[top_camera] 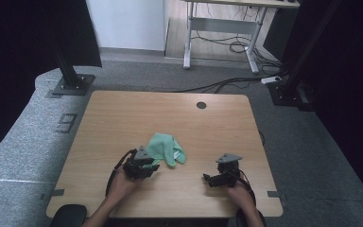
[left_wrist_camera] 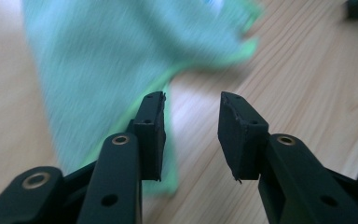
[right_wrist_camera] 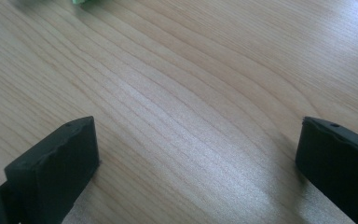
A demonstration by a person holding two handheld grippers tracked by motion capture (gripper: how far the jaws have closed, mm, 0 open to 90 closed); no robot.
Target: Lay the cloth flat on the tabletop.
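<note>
On the wooden bench (top_camera: 123, 118), a green cloth (top_camera: 166, 148) lies crumpled near the front middle
The left gripper (left_wrist_camera: 191, 135) hangs just beside it, jaws narrowly parted on nothing; the right gripper (right_wrist_camera: 196, 154) rests wide, well apart

Black tool (top_camera: 144, 166) with grey three-cornered plate, brass-ringed screw holes.

Even overhead light falls on my worktop (top_camera: 123, 118) while the room's edges sink into near black. From my left gripper view the green cloth (left_wrist_camera: 121, 56) smears with motion blur; my fingers (left_wrist_camera: 151, 135) stay sharp, casting faint, soft shadows on pale wood.
</note>
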